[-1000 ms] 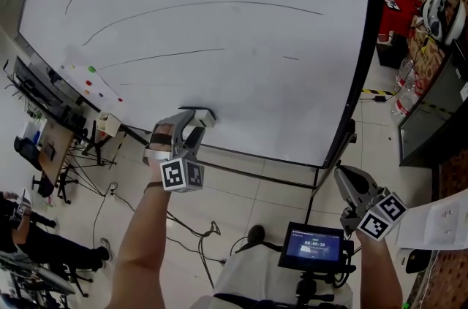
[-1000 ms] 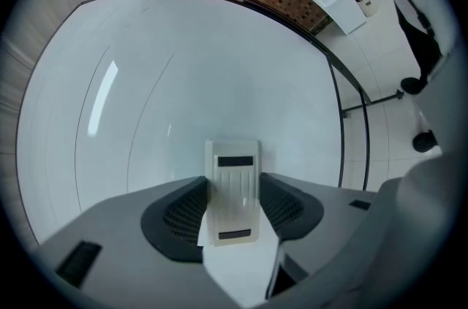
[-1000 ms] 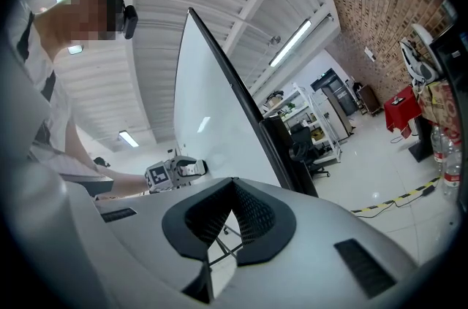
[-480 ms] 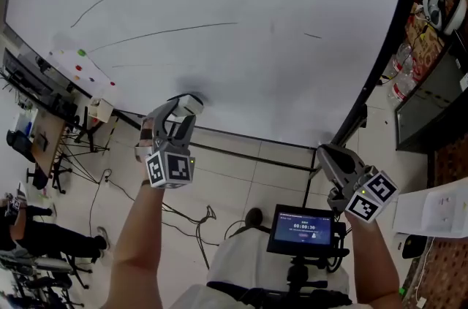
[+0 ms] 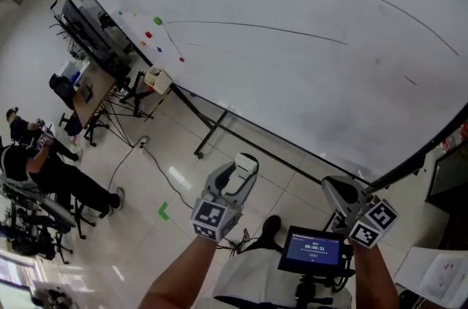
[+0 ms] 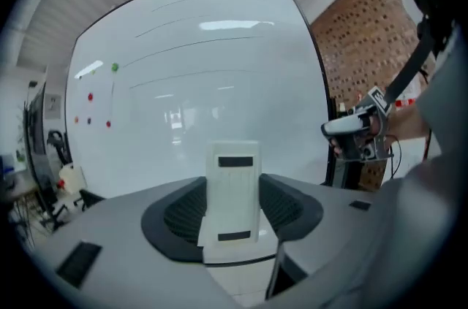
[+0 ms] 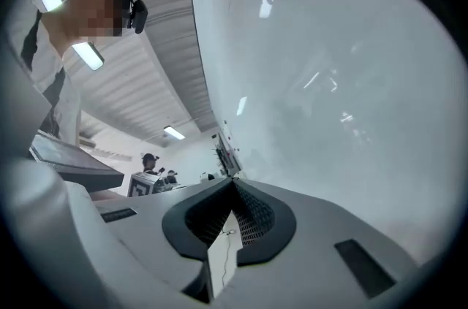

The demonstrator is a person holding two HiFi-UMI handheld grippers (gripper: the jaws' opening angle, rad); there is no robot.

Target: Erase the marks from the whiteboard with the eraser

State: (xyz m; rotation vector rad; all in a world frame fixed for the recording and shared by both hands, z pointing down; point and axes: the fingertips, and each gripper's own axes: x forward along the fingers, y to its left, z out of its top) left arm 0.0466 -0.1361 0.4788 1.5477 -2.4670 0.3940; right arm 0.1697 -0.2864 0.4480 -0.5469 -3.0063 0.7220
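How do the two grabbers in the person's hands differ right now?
The left gripper holds a white eraser; the right gripper holds nothing. The left gripper's jaws stand wide apart, pressed on the eraser's sides; the right gripper's jaws are closed together. Both carry a marker cube, and neither touches the whiteboard.

The head view looks steeply down from overhead onto the whiteboard (image 5: 292, 44), the floor (image 5: 146, 183), the left gripper (image 5: 241, 165) and the right gripper (image 5: 335, 189). The left gripper view faces the whiteboard (image 6: 205, 81) almost squarely from a little way off, with the right gripper (image 6: 330, 128) near its right edge. The right gripper view skims along the same whiteboard (image 7: 329, 81) from close by.
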